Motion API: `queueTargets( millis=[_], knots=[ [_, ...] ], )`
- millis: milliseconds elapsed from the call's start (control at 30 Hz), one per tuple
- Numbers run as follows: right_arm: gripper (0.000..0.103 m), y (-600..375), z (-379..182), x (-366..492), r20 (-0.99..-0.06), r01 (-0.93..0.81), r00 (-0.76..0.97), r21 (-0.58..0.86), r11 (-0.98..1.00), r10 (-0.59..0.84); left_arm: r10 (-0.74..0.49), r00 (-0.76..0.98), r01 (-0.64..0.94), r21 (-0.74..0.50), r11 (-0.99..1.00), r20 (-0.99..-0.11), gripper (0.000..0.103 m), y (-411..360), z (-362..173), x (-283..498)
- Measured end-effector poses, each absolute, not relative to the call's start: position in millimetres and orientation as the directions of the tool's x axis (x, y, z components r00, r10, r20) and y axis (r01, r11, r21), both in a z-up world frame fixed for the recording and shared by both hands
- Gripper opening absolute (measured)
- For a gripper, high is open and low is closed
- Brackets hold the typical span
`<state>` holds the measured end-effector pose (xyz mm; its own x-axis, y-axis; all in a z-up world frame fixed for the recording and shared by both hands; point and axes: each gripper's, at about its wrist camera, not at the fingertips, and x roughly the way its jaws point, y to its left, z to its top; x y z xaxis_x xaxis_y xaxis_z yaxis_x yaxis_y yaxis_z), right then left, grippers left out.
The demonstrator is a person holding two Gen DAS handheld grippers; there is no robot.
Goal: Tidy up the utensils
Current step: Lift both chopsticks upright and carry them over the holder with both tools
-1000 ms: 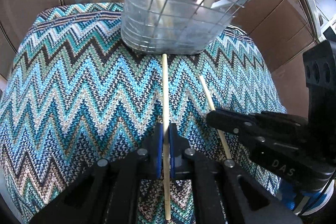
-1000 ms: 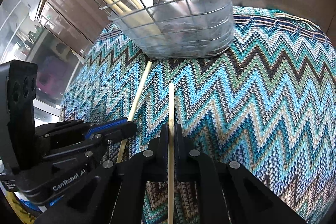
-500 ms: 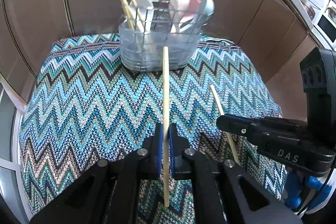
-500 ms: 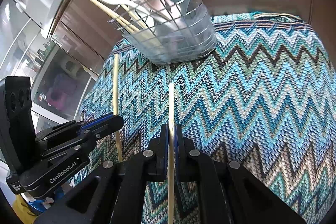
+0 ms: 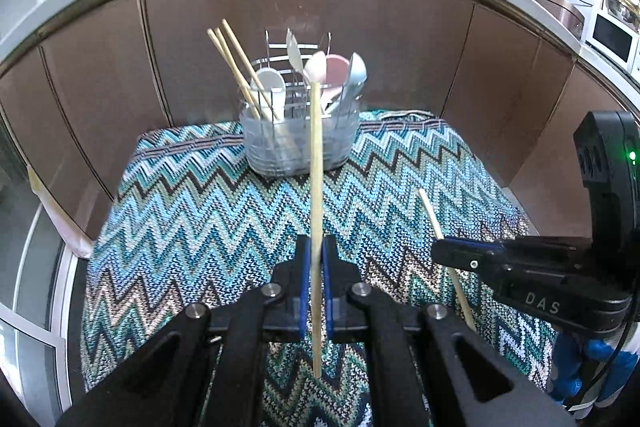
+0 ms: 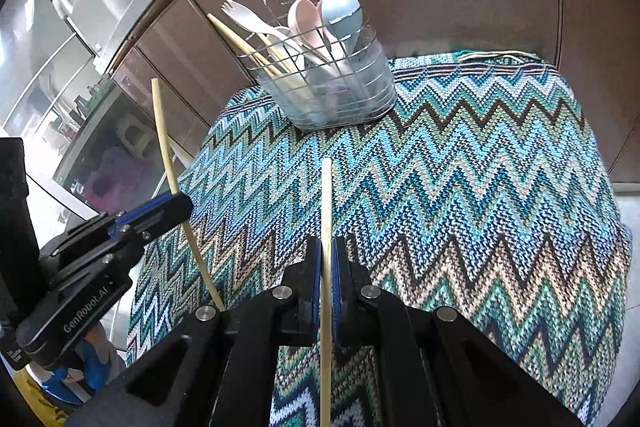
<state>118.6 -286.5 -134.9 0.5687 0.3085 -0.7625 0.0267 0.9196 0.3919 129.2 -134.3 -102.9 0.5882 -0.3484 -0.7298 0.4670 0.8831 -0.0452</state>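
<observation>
We grip one chopstick [image 5: 316, 187] per gripper, jaws clenched; holder [image 5: 300, 143] sits at 12 o'clock, sticks pointing toward it.

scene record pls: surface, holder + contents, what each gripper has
surface: zigzag cloth
holder: wire caddy at the cloth's far edge, upright
contents: chopsticks, spoons, a fork
left gripper: shut on a chopstick, lifted off the cloth
right gripper: shut on second chopstick, also lifted
</observation>
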Motion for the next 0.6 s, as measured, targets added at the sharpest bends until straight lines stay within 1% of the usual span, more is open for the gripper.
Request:
queueTargets(
  millis=[200, 600],
  knots=[
    [0.005, -288, -118, 93, -0.735, 0.007, 0.610, 0.379, 0.925, 0.296, -0.341, 0.632, 0.460, -0.018, 0.888, -0.695, 0.005, -129, -88, 109],
    [0.005, -288, -81, 57, -0.655, -0.024, 0.709, 0.349, 0.937, 0.262, -0.327, 0.735, 0.434, 0.043, 0.900, -0.594, 0.005, -123, -57, 74]
  ],
)
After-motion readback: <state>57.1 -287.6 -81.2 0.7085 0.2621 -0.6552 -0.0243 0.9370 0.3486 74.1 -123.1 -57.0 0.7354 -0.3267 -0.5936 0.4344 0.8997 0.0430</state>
